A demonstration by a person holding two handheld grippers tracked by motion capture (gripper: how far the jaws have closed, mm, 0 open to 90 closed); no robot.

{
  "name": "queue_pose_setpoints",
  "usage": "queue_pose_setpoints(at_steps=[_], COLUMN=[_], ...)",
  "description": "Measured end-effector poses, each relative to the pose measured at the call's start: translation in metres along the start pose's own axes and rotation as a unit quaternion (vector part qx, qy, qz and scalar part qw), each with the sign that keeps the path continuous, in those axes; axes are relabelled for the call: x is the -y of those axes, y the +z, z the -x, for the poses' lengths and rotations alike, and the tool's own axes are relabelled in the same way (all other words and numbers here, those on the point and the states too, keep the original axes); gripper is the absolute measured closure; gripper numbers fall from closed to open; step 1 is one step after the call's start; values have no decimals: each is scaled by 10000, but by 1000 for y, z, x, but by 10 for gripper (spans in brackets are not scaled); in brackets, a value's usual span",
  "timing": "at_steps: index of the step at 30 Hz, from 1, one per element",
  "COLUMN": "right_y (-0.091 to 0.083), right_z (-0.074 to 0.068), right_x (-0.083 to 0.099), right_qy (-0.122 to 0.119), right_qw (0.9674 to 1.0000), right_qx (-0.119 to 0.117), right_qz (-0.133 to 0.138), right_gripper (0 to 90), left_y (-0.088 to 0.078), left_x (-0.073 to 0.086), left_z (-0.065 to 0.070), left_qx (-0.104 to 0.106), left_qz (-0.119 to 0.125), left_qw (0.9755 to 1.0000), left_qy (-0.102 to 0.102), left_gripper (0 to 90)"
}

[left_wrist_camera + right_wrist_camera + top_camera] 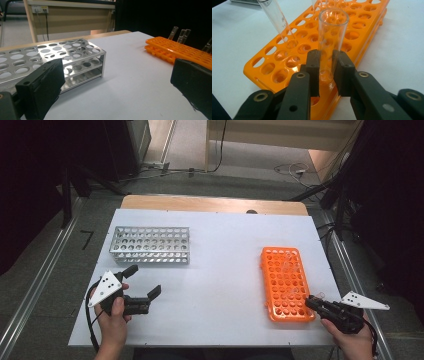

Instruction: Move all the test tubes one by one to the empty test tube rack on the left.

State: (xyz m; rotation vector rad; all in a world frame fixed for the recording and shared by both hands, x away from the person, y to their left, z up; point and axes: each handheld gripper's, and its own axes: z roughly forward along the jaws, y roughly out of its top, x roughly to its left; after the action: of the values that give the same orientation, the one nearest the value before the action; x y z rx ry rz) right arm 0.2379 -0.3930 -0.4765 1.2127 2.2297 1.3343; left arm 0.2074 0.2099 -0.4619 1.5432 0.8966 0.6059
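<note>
Nearest the person, the right gripper (326, 72) has its two black jaws pressed against a clear test tube (331, 42), pinching it low on the glass, just above the orange rack (367, 27). The grip sits low presumably because that is the only part of the tube within level reach at the rack's near corner; the upper length stands free and upright. The tube's base appears to rest in one of the nearest holes, though the jaws hide the seat itself. In the high view this gripper (314, 301) meets the rack (286, 282) at its near right corner, the hand coming in from the table edge.

At the near left, the left gripper (145, 285) is held by the person's left hand (114, 320) with its jaws spread wide and nothing between them. It rests over bare white table (220, 285), apart from both racks, judged to be parked clear of the working side.

Further off, a second tube (277, 20) stands tilted in the orange rack, and more glass rims show behind it, cut by the frame edge. The holes hold each tube apart from its neighbour.

Farthest, the metal rack (150, 245) stands at the far left of the table with every visible hole vacant, well apart from the orange one. Its position suggests it is the receiving rack, but that is a judgement only.
</note>
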Motion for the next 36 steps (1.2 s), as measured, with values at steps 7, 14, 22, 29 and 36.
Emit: queue_pose_setpoints(at_steps=[7, 14, 22, 29, 36], right_y=[-11, -23, -29, -16, 6], right_z=[0, -13, -32, -56, -76], right_x=[-11, -31, -43, -54, -70], right_qy=[-3, -314, -533, -754, -857], right_qw=[9999, 9993, 9982, 9959, 9935], right_qx=[-62, -17, -207, -485, -749], right_qz=[116, 191, 179, 103, 91], right_gripper=[735, 736, 736, 736, 736], left_y=[1, 3, 5, 9, 15], left_x=[-1, -3, -6, -10, -15], left_z=[3, 8, 15, 24, 34], left_qx=[10, 49, 81, 215, 309], left_qz=[-16, -48, -67, -88, -148], left_qw=[10000, 9999, 9996, 9993, 9987], left_qy=[44, 136, 259, 303, 389], left_gripper=[0, 0, 0, 0, 0])
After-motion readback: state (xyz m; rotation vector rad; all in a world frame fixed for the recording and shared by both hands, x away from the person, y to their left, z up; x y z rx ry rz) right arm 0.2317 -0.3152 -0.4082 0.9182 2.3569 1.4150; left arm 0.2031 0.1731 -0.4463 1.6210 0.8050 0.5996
